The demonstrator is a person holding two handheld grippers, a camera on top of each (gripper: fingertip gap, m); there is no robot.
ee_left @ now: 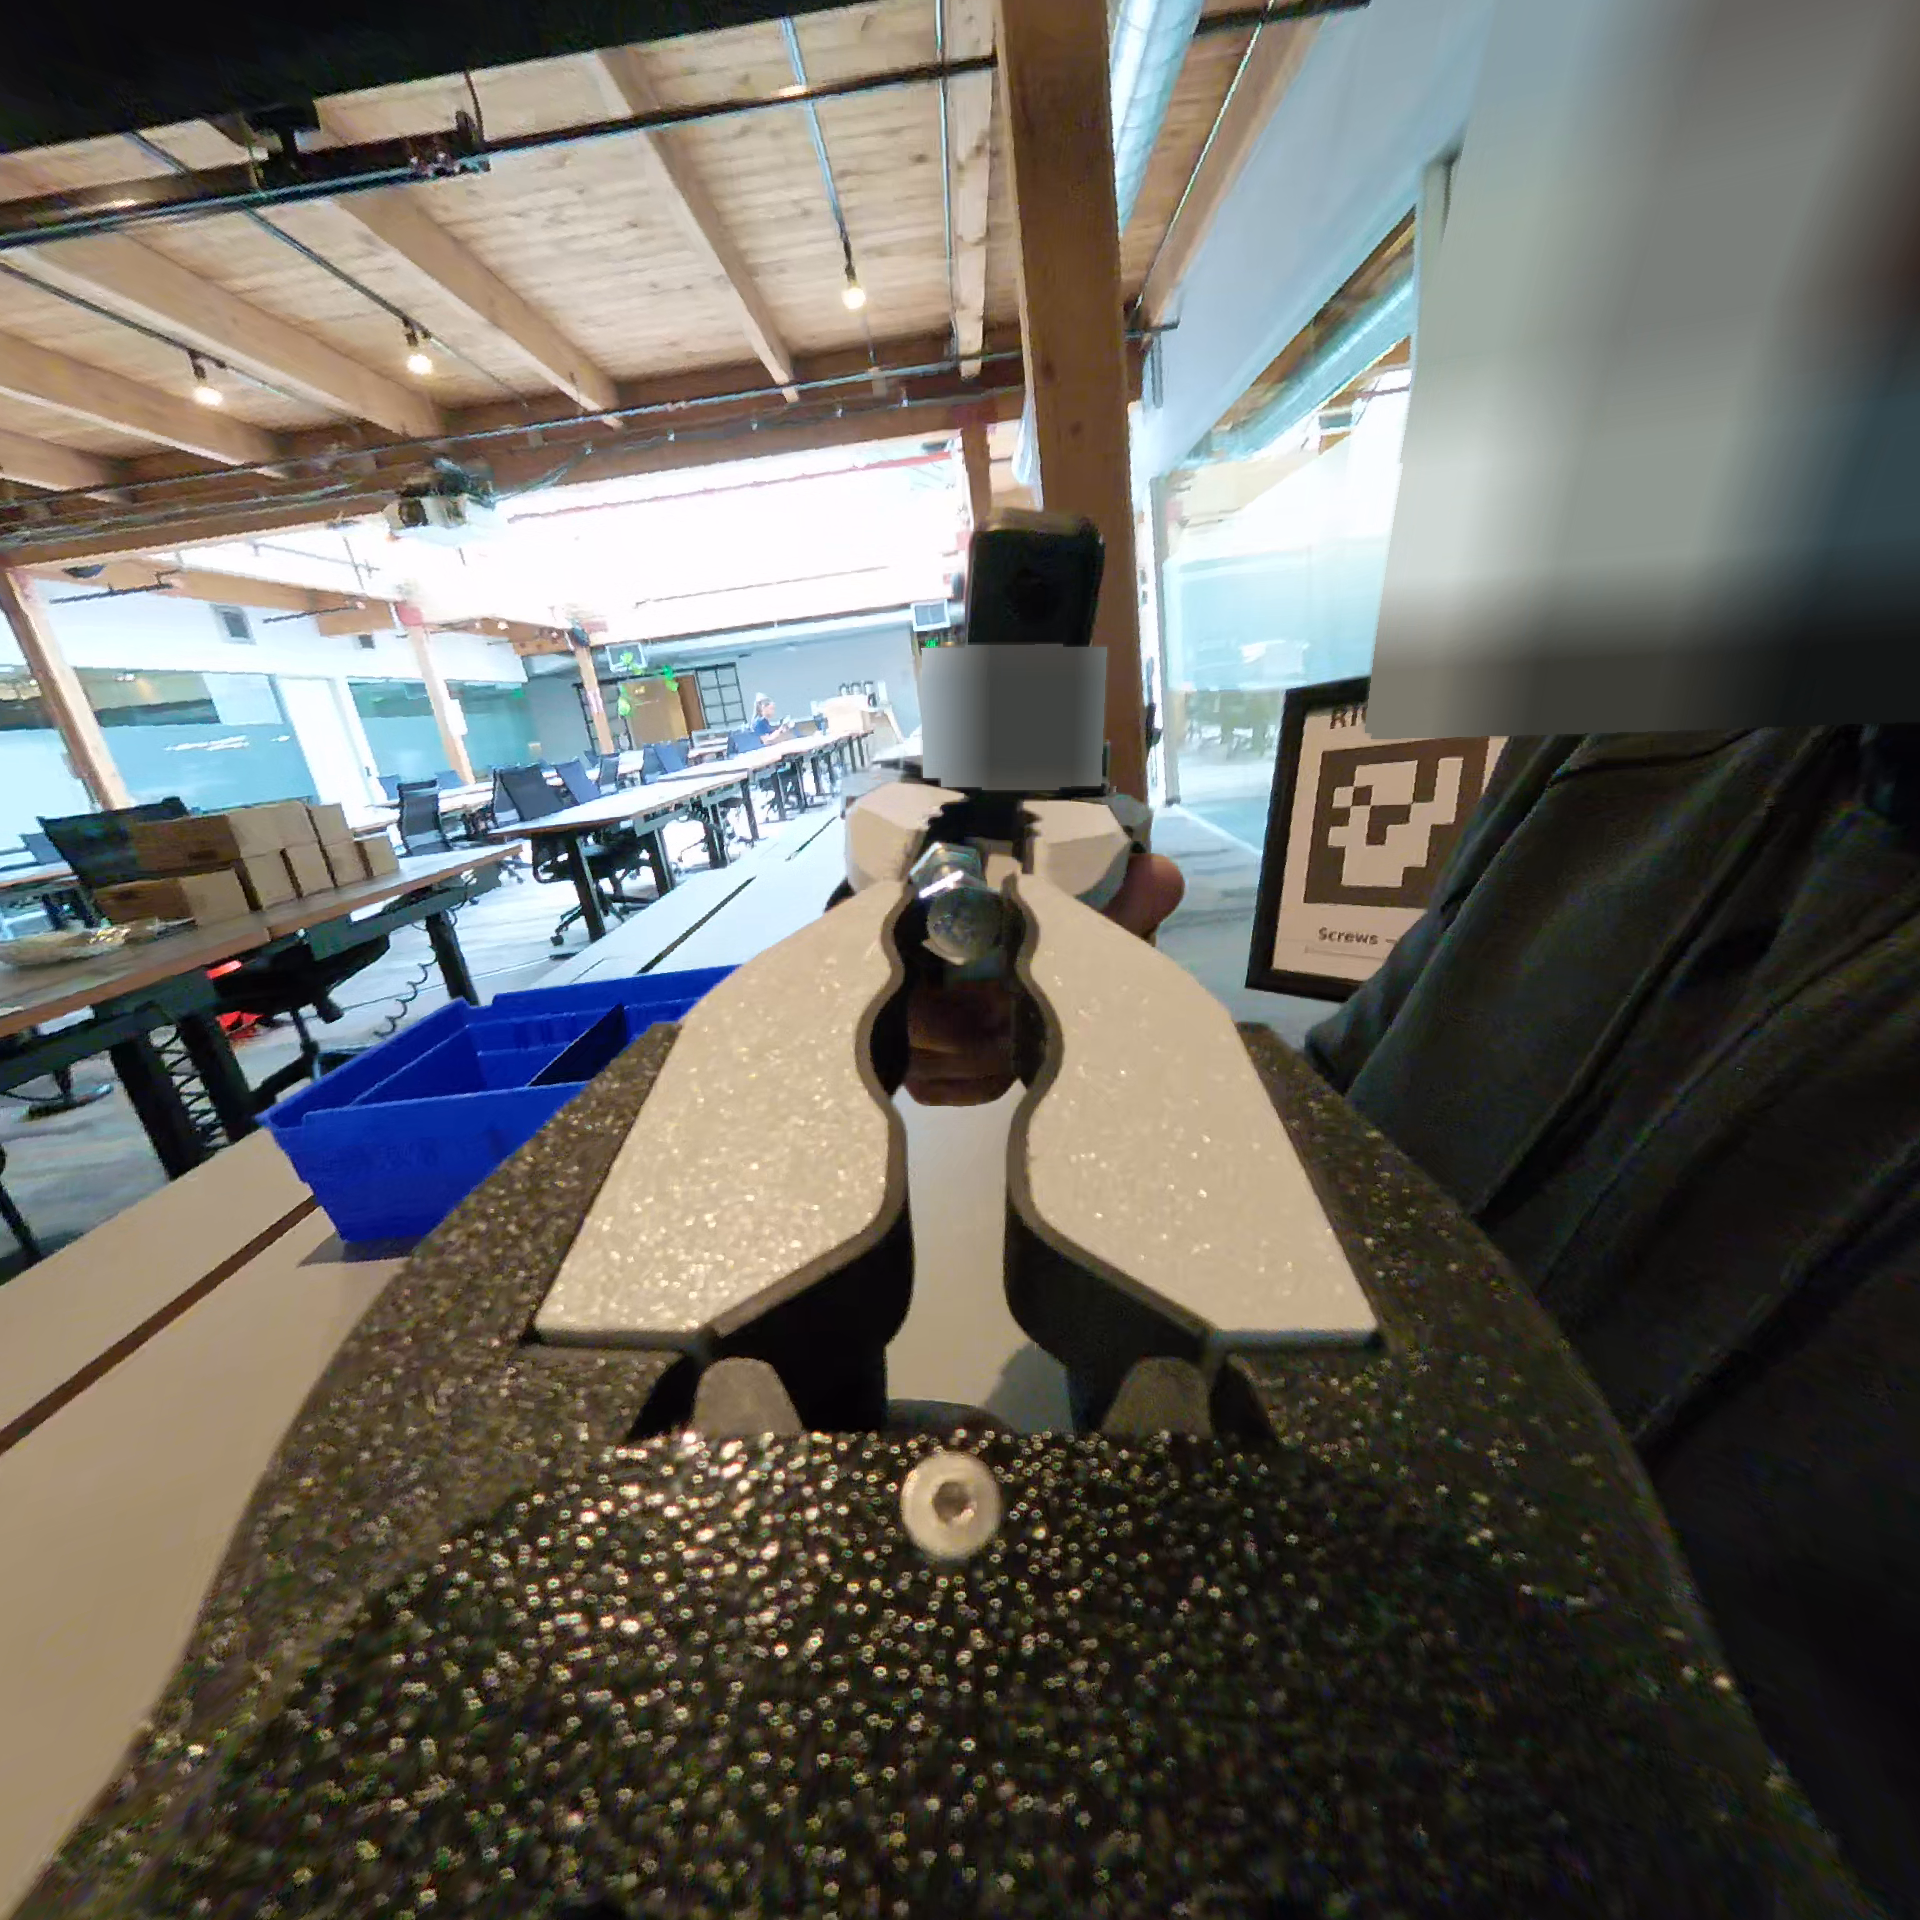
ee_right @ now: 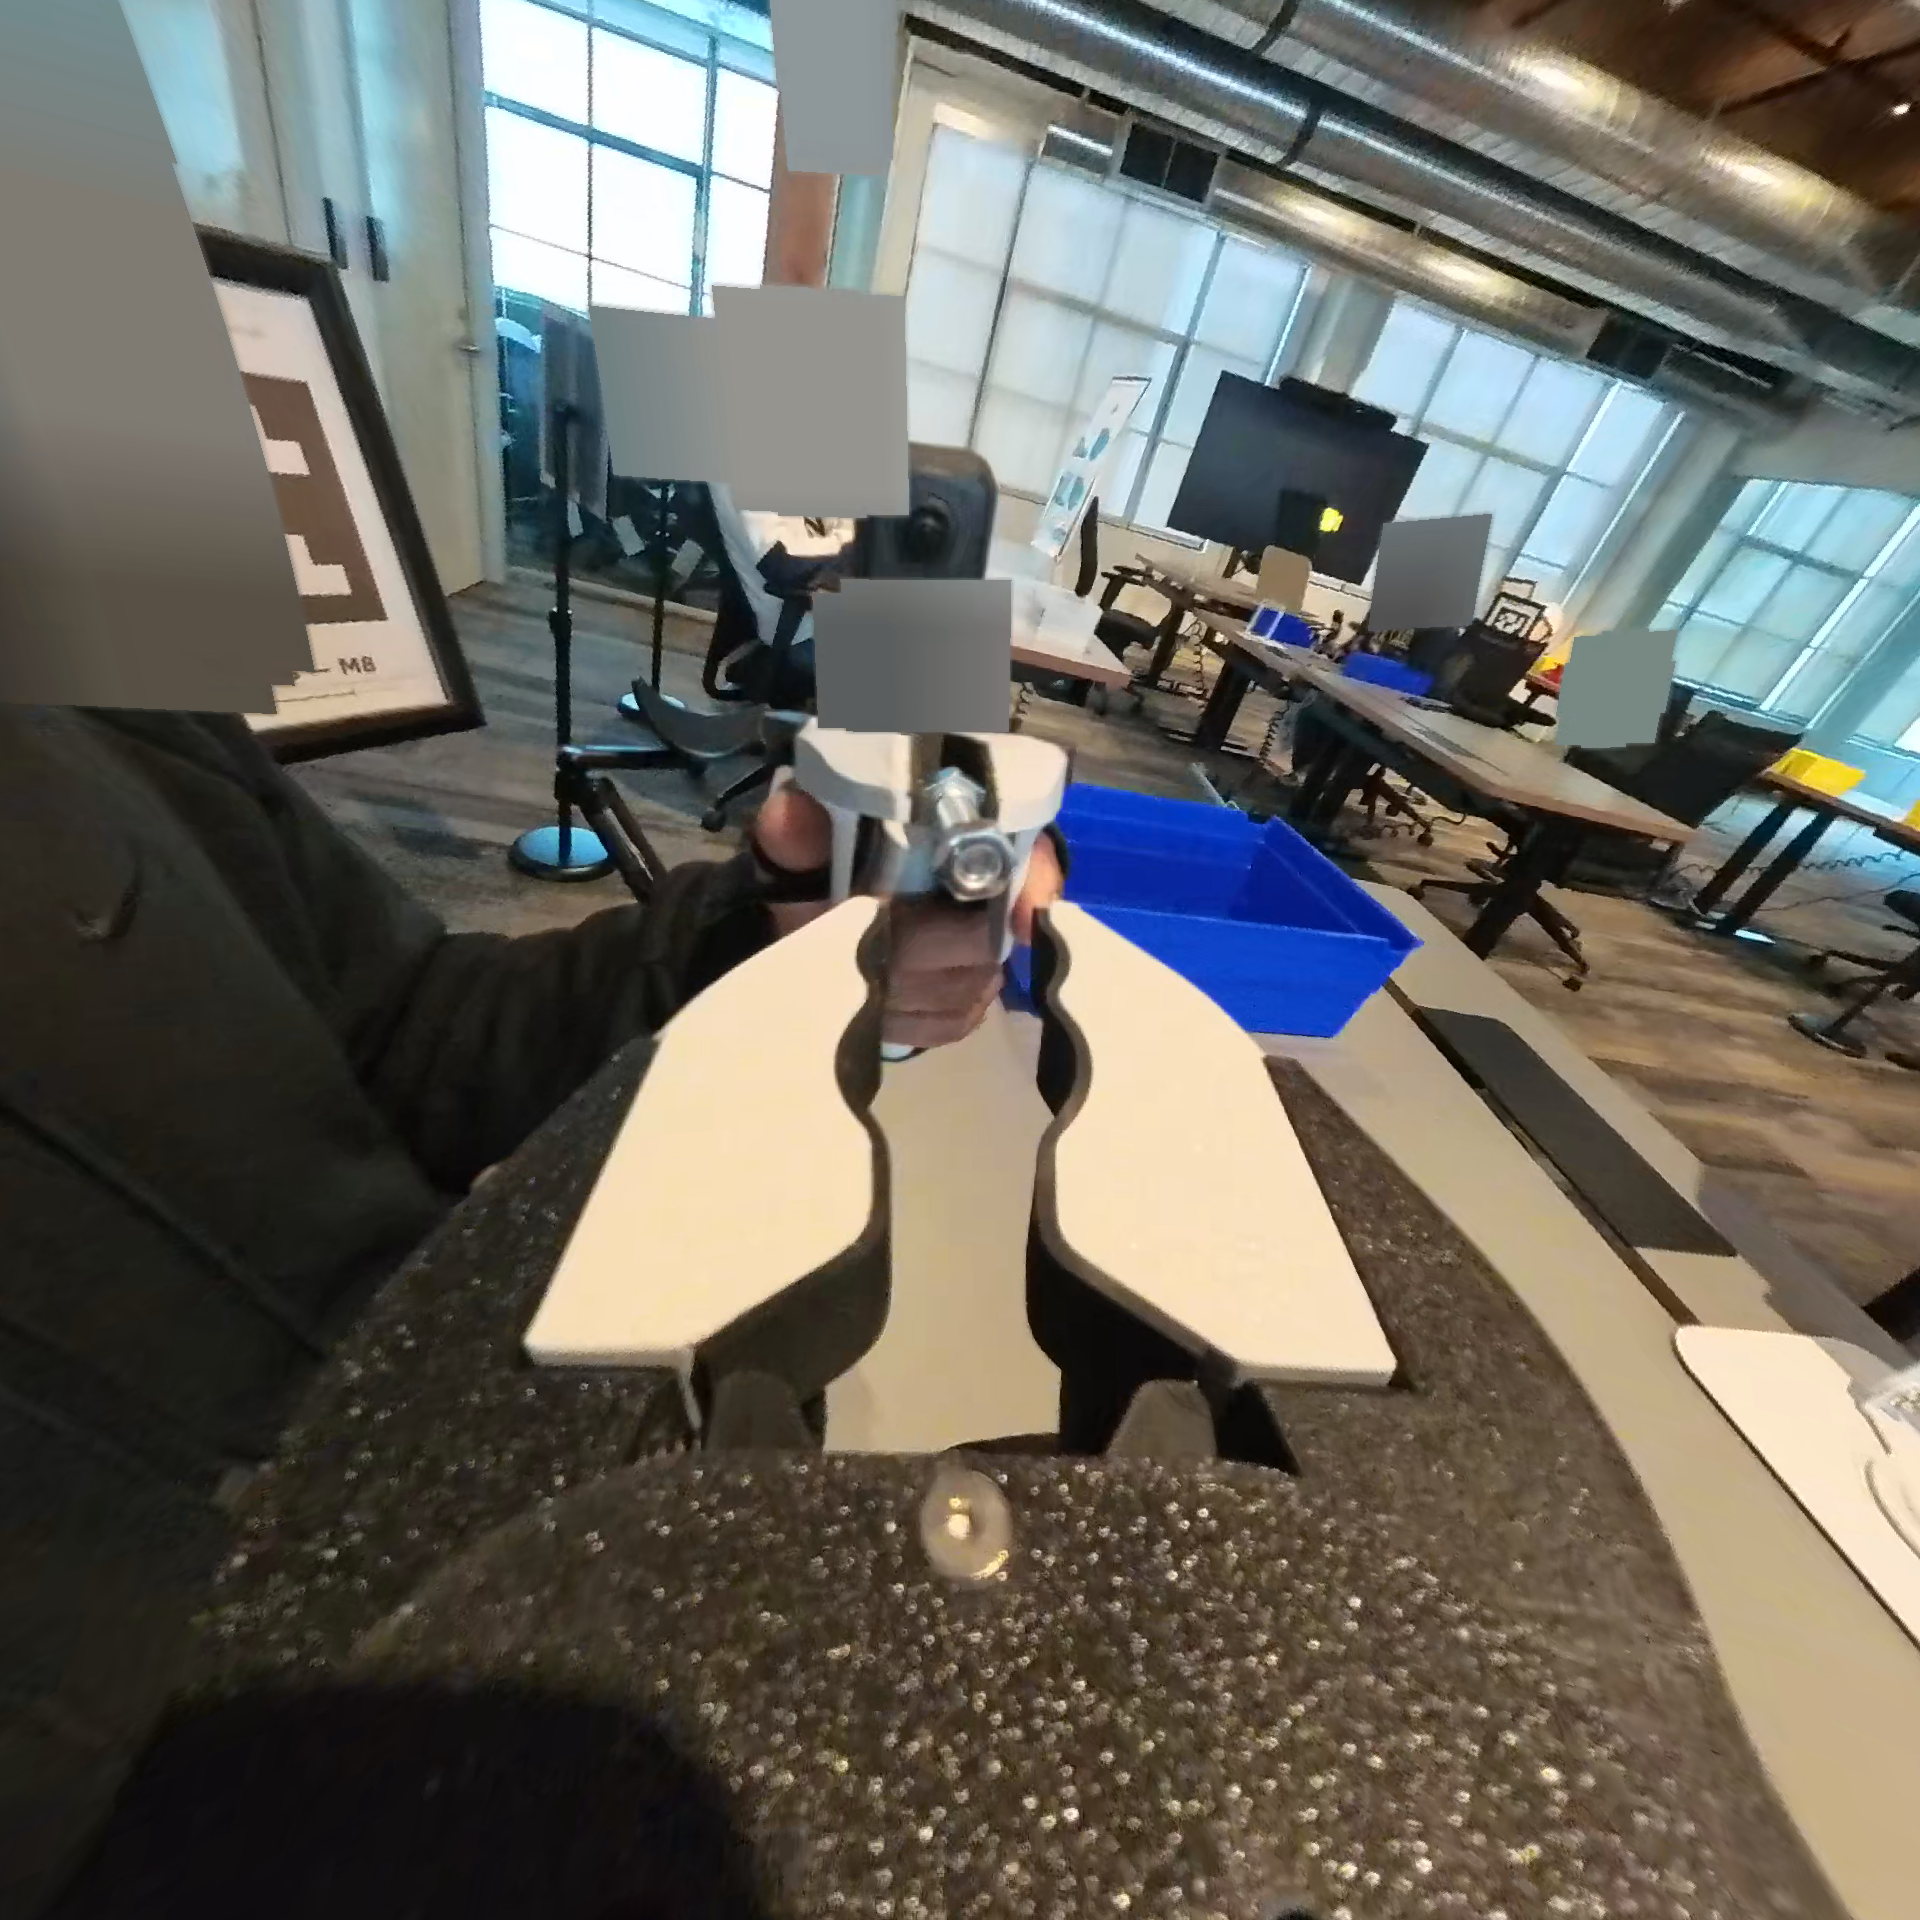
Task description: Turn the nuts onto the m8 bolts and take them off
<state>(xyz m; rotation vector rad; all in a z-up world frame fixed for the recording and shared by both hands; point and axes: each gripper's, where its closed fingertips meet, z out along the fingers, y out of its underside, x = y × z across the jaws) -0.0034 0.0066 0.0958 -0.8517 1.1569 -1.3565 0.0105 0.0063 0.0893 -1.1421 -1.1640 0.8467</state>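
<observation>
- Blue bin [ee_left: 416, 1132]: stands on the tabletop [ee_left: 156, 1351], at the far left.
- Left tool [ee_left: 956, 914]: its jaws look closed on the head end of the m8 bolt [ee_left: 961, 923], held in the air above the tabletop with the shank pointing away.
- Nut [ee_right: 971, 862]: sits on the bolt's free end and faces the right tool.
- Right tool [ee_right: 956, 920]: jaws slightly parted, the nut just beyond their tips.
- Step in hand, as judged: turning the nut. Next, the right tool must advance squarely, close on the flats and rotate.
</observation>
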